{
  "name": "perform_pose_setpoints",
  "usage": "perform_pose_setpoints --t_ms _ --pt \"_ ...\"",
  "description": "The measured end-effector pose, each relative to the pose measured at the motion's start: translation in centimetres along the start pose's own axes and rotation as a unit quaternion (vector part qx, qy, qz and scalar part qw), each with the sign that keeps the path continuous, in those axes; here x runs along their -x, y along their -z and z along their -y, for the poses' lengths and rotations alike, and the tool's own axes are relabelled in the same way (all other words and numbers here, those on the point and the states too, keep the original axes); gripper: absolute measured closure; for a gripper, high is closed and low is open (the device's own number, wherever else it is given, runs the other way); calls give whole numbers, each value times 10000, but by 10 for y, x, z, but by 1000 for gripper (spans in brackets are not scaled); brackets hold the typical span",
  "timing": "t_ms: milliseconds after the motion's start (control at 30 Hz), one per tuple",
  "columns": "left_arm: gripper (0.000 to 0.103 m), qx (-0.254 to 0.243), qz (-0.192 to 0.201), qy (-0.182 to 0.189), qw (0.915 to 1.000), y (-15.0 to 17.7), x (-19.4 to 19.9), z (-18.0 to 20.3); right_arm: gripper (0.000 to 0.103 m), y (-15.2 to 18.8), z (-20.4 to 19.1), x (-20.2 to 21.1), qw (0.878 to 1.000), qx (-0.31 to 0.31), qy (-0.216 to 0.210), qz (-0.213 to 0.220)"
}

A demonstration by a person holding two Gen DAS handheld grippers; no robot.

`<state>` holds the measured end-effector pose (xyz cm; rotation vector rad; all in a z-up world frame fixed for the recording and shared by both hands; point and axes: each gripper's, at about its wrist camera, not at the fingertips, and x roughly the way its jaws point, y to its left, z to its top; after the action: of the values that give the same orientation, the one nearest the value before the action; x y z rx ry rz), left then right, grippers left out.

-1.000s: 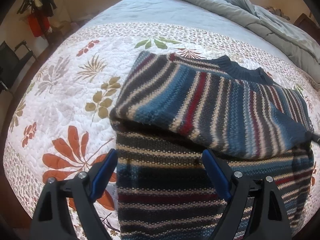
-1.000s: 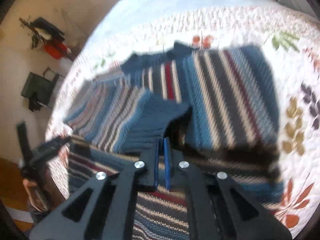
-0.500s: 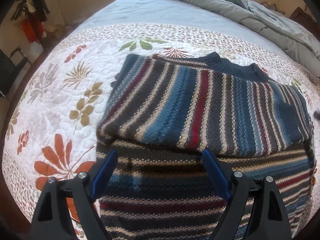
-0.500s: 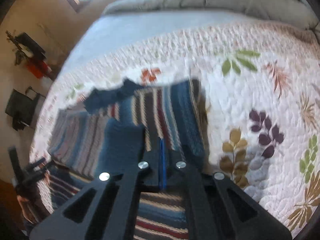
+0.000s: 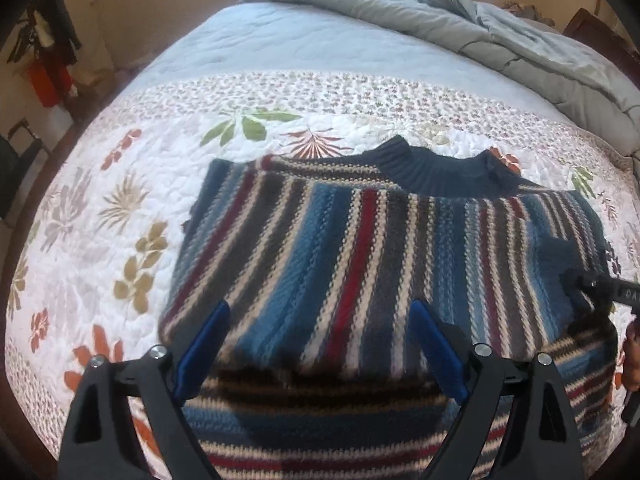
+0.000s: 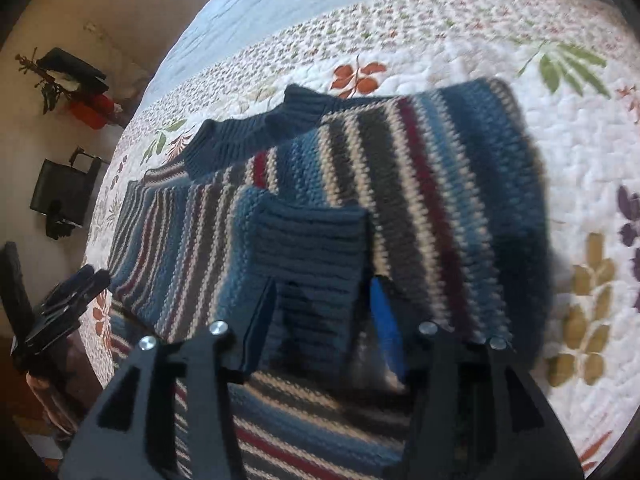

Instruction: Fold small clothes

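Observation:
A knitted sweater point(image 5: 340, 248) with blue, grey, cream and red stripes lies on the bed, with both sleeves folded in over the chest. My left gripper point(image 5: 320, 312) hovers open over the lower edge of the folded left sleeve, with nothing between its fingers. My right gripper point(image 6: 323, 286) is low over the sweater point(image 6: 420, 184) and its jaws are opening. The dark blue ribbed cuff point(image 6: 312, 240) of the right sleeve lies between them, and the pads stand off its sides. That cuff point(image 5: 560, 256) and the right gripper point(image 5: 600, 286) show at the right edge of the left wrist view.
The white floral quilt point(image 5: 120, 200) covers the bed around the sweater. A bunched grey duvet point(image 5: 500, 40) lies at the head of the bed. Left of the bed on the floor stand a black chair point(image 6: 64, 196) and red items point(image 5: 52, 80).
My right gripper came down onto the sweater with the sleeve cuff and went from shut to parted jaws. My left gripper slid along the sweater and stayed open.

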<state>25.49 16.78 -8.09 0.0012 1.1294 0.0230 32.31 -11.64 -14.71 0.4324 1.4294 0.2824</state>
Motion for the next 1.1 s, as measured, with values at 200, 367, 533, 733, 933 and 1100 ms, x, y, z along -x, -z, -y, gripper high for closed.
perform_pose_setpoints --t_ms 200,367,533,733,933,1100 --pt "12 107 -345 -76 9993 2 -31 -7 91 -5 -13 -4 9995 328 -8 6" --pt "12 55 -226 -61 9997 12 -24 -6 93 -13 -13 21 9988 362 -88 318" --pt "12 47 -148 -9 9999 15 -16 -1 93 -33 -7 63 9947 437 299 881" --pt "12 -91 -273 -104 9995 14 -34 15 89 -43 38 37 9977 37 553 389" --pt "12 -77 -105 -92 9999 14 -22 15 68 -25 16 43 9839 677 1489 720" --pt "12 -142 -144 -110 9997 10 -26 17 70 -12 1 54 9927 654 634 787"
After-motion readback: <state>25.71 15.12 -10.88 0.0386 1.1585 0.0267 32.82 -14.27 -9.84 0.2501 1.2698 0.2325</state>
